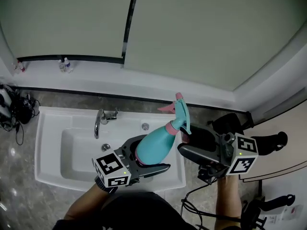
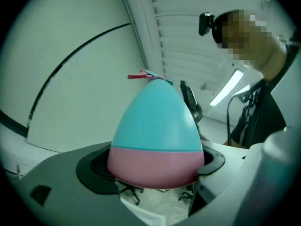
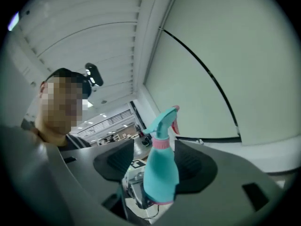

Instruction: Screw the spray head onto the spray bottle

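Head view, nearest me: left gripper (image 1: 156, 152) at 6 o'clock in the frame, clamped on the spray bottle (image 1: 160, 139). Its own view confirms the grip. Both pads press on the pink base band and the bottle fills the gap. The bottle lies tilted, base toward 7 o'clock, nozzle toward 1 o'clock. In frame it overlaps the right-hand part of the sink (image 1: 48, 147).

Right gripper (image 1: 184, 141) sits at 3 o'clock of the bottle, just beside the neck, jaws spread and gripping nothing. In the right gripper view the bottle stands side on between the pads. A gap shows on the left pad's side, so I read it as released. Can't tell whether the other pad brushes the body.

Spray head (image 1: 180, 110) is on top of the bottle, teal with pink nozzle and trigger, with a pink collar (image 1: 171, 127) at the neck. Can't tell how far the collar is threaded down.

Further out:
- Faucet (image 1: 99, 122) at 10 o'clock of the bottle, at the sink's back edge.
- Cables (image 1: 17, 110) on the counter (image 1: 29, 186) at 9 o'clock, left of the sink.
- Small bottles (image 1: 64, 64) on the ledge (image 1: 120, 73) at 11 o'clock.
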Motion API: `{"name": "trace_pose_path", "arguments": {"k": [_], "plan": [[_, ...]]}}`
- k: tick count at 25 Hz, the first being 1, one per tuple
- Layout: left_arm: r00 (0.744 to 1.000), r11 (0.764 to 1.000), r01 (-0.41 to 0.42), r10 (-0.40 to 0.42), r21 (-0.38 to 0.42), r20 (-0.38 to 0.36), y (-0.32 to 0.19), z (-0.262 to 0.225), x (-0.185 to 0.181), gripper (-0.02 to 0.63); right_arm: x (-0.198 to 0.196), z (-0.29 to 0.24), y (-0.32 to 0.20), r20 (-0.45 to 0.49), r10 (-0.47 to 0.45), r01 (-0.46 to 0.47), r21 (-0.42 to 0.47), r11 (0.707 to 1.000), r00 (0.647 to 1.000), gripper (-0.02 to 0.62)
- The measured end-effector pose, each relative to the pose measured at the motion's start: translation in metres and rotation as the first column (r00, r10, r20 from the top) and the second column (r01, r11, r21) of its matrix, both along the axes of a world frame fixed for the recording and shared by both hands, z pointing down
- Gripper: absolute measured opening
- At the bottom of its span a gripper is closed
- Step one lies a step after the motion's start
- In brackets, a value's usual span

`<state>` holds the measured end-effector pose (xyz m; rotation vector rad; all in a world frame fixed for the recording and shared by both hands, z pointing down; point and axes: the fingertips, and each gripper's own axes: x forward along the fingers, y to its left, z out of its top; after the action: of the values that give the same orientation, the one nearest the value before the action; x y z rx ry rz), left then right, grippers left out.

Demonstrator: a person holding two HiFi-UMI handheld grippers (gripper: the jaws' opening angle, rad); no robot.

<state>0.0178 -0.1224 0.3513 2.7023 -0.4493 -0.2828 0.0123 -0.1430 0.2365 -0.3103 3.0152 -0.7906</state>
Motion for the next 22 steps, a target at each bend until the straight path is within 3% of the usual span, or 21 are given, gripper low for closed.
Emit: {"name": "trace_pose_path", "arguments": {"k": [2, 4, 7, 10, 12, 14, 15, 16, 18, 22], "plan": [[0.989, 0.994, -0.113, 0.112, -0.010, -0.096, 0.013, -0.016, -0.001, 0.446, 0.012, -0.012, 0.010, 0.065, -0.082, 0.076, 0.089, 0.993, 0.994, 0.244], [0.951, 0.966, -0.258, 0.252, -0.009, -0.181, 0.031, -0.031, 0.000, 0.446, 0.026, -0.017, 0.010, 0.135, -0.155, 0.135, 0.147, 0.980, 0.979, 0.244], [0.834, 0.882, -0.472, 0.448, 0.006, -0.322, 0.062, -0.051, 0.007, 0.446, 0.027, -0.024, 0.005, 0.265, -0.305, 0.259, 0.196, 0.946, 0.915, 0.286], [0.689, 0.778, -0.627, 0.569, 0.023, -0.449, 0.087, -0.065, 0.016, 0.446, 0.013, -0.046, 0.024, 0.377, -0.500, 0.405, 0.305, 0.862, 0.780, 0.324], [0.606, 0.715, -0.698, 0.618, 0.039, -0.501, 0.099, -0.069, 0.021, 0.446, 0.001, -0.051, 0.035, 0.362, -0.578, 0.452, 0.378, 0.808, 0.731, 0.322], [0.550, 0.676, -0.735, 0.636, 0.048, -0.541, 0.105, -0.071, 0.022, 0.446, -0.009, -0.048, 0.041, 0.322, -0.627, 0.492, 0.410, 0.768, 0.709, 0.322], [0.535, 0.670, -0.741, 0.633, 0.049, -0.560, 0.104, -0.071, 0.021, 0.446, -0.011, -0.047, 0.042, 0.313, -0.637, 0.505, 0.411, 0.759, 0.704, 0.314], [0.528, 0.671, -0.740, 0.623, 0.046, -0.577, 0.103, -0.070, 0.019, 0.446, -0.012, -0.047, 0.043, 0.309, -0.636, 0.506, 0.407, 0.760, 0.707, 0.259], [0.541, 0.687, -0.726, 0.603, 0.036, -0.587, 0.097, -0.067, 0.015, 0.446, -0.012, -0.047, 0.043, 0.298, -0.610, 0.484, 0.400, 0.778, 0.734, 0.135], [0.567, 0.707, -0.707, 0.589, 0.026, -0.576, 0.092, -0.063, 0.011, 0.446, -0.015, -0.044, 0.041, 0.237, -0.543, 0.435, 0.386, 0.813, 0.805, 0.133]]}}
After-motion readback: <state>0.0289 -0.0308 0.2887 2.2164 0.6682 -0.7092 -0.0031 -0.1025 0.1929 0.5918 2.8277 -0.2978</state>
